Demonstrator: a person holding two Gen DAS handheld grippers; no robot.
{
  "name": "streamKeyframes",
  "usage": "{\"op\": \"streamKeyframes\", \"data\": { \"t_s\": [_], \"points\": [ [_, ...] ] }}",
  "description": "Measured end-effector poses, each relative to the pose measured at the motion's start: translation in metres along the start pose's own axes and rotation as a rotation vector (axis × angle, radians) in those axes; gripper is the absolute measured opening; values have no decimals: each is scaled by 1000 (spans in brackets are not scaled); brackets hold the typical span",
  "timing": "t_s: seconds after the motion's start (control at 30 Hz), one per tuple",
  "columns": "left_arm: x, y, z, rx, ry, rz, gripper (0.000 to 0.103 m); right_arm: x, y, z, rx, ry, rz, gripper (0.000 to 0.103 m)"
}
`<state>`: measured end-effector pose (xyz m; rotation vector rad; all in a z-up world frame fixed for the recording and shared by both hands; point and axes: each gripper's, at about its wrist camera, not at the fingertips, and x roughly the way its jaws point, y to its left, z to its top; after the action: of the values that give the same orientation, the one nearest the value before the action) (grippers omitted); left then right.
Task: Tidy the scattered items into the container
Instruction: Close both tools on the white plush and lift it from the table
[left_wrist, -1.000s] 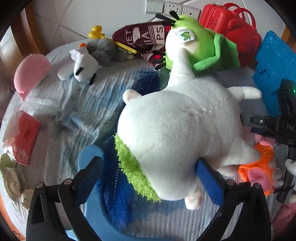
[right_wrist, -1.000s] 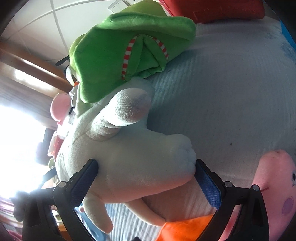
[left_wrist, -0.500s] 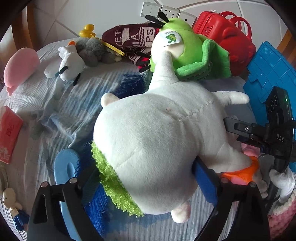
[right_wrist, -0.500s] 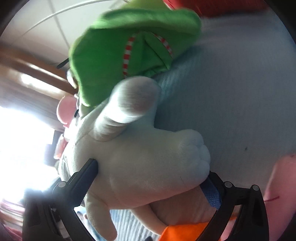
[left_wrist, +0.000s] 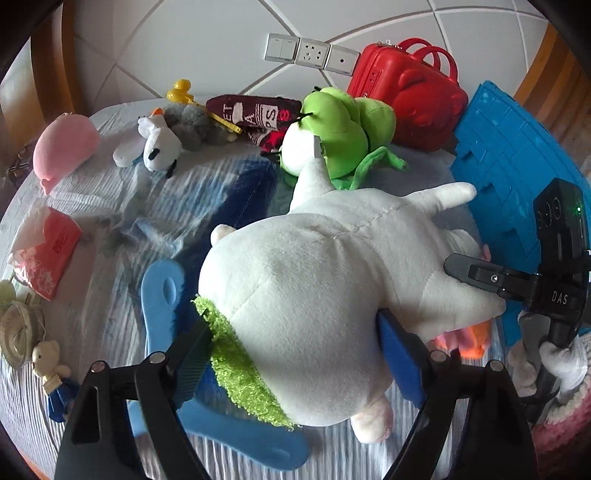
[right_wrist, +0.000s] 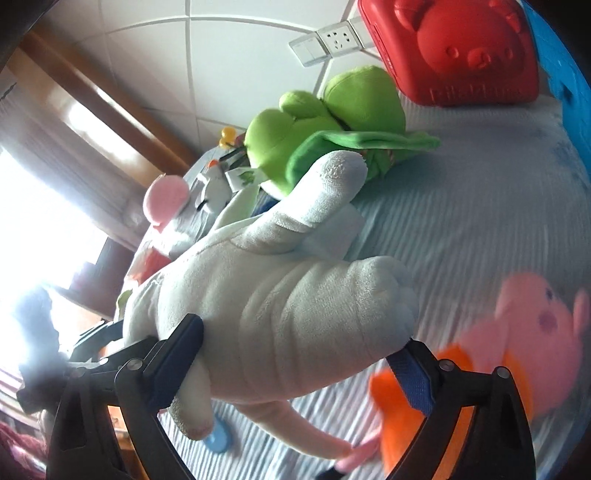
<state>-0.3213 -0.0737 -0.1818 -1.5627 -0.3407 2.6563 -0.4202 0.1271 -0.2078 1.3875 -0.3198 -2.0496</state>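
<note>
A big white plush toy (left_wrist: 314, 280) with a green head (left_wrist: 332, 129) hangs over the bed, held at both ends. My left gripper (left_wrist: 295, 332) has its jaws closing, and the blue pads press into the toy's rump beside a fuzzy green fringe (left_wrist: 240, 369). My right gripper (right_wrist: 295, 343) is also closing its jaws, pads squeezing the toy's thick white leg (right_wrist: 288, 306); one of its fingers (left_wrist: 480, 275) shows in the left wrist view. A blue plastic crate (left_wrist: 517, 177) stands at the right, and a red toy suitcase (left_wrist: 406, 92) at the wall.
Scattered on the striped bedsheet (left_wrist: 110, 206): a pink plush (left_wrist: 66, 147), a white dog plush (left_wrist: 159, 144), a grey plush (left_wrist: 188, 125), a yellow duck (left_wrist: 179, 90), a dark red sock (left_wrist: 255, 112), a red packet (left_wrist: 48, 254), a blue brush (left_wrist: 162, 295), a tiny bear (left_wrist: 48, 358). A pink pig plush in orange (right_wrist: 517, 332) lies under the toy.
Both grippers narrowed onto the white plush and rose with it. The toy came up off the bed, and the pig plush beneath shows more.
</note>
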Motion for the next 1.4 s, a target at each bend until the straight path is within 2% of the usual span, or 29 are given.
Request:
{"op": "streamKeyframes", "data": {
  "t_s": [0.07,0.1,0.13,0.23,0.27,0.33,0.4,0.47,0.6,0.7,0.83,1.07,1.13,1.2,1.27,1.3,1.37,1.4],
  "points": [
    [11,4,-14,8,41,25,81,3,-3,-18,30,39,6,96],
    [17,5,-20,19,63,39,67,8,-7,-25,52,54,5,96],
    [22,4,-25,29,82,38,66,12,-10,-29,71,60,5,96],
    [20,1,-29,38,51,46,67,18,-5,-28,80,29,-13,96],
    [20,2,-28,28,45,44,69,21,-4,-27,78,31,-24,96],
    [21,7,-28,3,53,58,90,28,-1,-24,71,35,-46,98],
    [21,12,-31,-25,63,70,97,30,3,-20,71,31,-42,100],
    [23,16,-38,-54,87,52,102,30,5,-16,60,25,-43,101],
    [36,12,-39,-82,88,23,103,34,7,-6,-6,37,-82,103],
    [49,6,-34,-104,91,-7,103,37,-7,0,-11,57,-61,103],
    [53,-2,-35,-82,57,14,103,42,-18,3,-40,91,-50,103],
    [54,-3,-36,-114,-3,24,103,39,-20,2,-105,40,-55,103],
    [43,-7,-38,-97,-27,45,91,30,-12,-1,-150,12,-71,103],
    [30,-11,-38,-74,-41,64,84,18,0,-8,-196,-14,-80,100],
    [16,-11,-36,-71,-44,62,81,5,17,-15,-238,-37,-93,98],
    [7,-11,-36,-58,-56,62,76,-3,26,-19,-258,-48,-97,98],
    [-17,-20,-34,1,-94,62,49,-22,41,-24,-277,-72,-91,93],
    [-25,-28,-32,31,-88,29,29,-30,49,-26,-280,-81,-81,90]
  ]
}}
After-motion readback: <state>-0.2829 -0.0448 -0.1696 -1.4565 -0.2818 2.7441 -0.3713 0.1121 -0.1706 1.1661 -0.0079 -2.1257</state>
